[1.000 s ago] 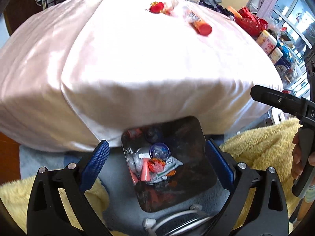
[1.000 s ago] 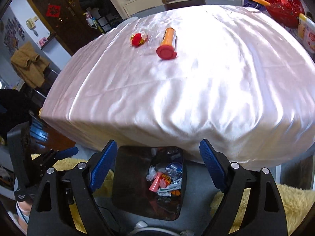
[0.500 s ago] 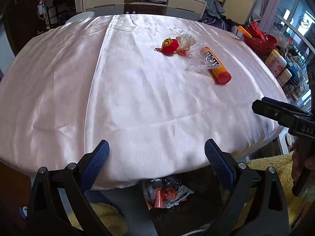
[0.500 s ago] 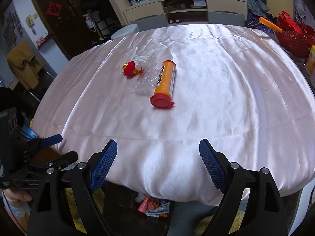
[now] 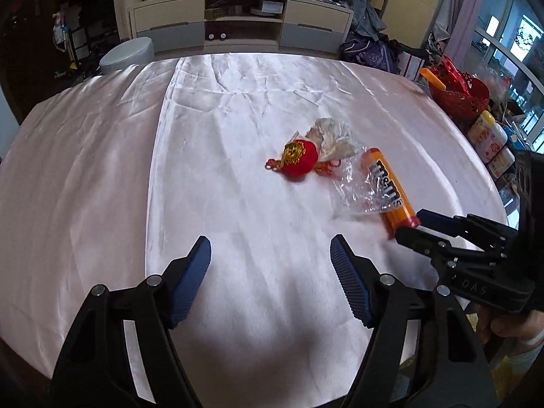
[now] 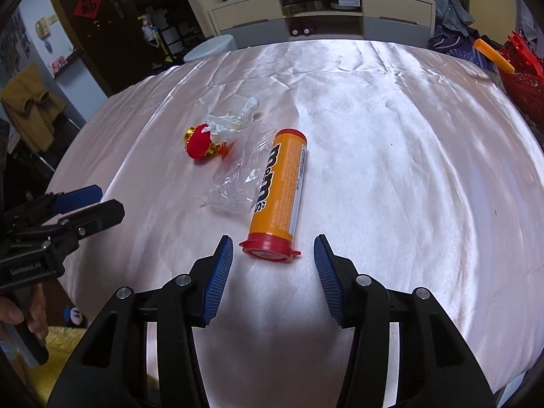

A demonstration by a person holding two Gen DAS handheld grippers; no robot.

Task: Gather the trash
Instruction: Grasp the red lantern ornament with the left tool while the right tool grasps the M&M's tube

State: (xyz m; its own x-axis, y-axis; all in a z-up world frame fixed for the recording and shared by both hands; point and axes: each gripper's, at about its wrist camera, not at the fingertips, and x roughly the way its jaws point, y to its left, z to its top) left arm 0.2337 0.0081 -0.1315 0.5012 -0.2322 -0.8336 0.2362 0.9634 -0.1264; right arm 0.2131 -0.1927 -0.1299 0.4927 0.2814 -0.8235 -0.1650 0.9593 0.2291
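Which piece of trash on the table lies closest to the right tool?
The orange candy tube, its red cap just ahead of the open right tool; the clear wrapper and red ornament lie farther off.

A lived-in home, most likely a living or dining room: a table (image 6: 391, 156) under a shiny pale pink satin cloth stands before a long low cabinet (image 5: 241, 23) with drawers and open shelves, its top piled with clothes and clutter. Past the table's left edge are a dark door bearing a red paper charm (image 6: 87, 4) and a mustard jacket (image 6: 29, 105) hung up; past the right edge sit a red basket (image 5: 459, 97) and large windows (image 5: 510, 44)
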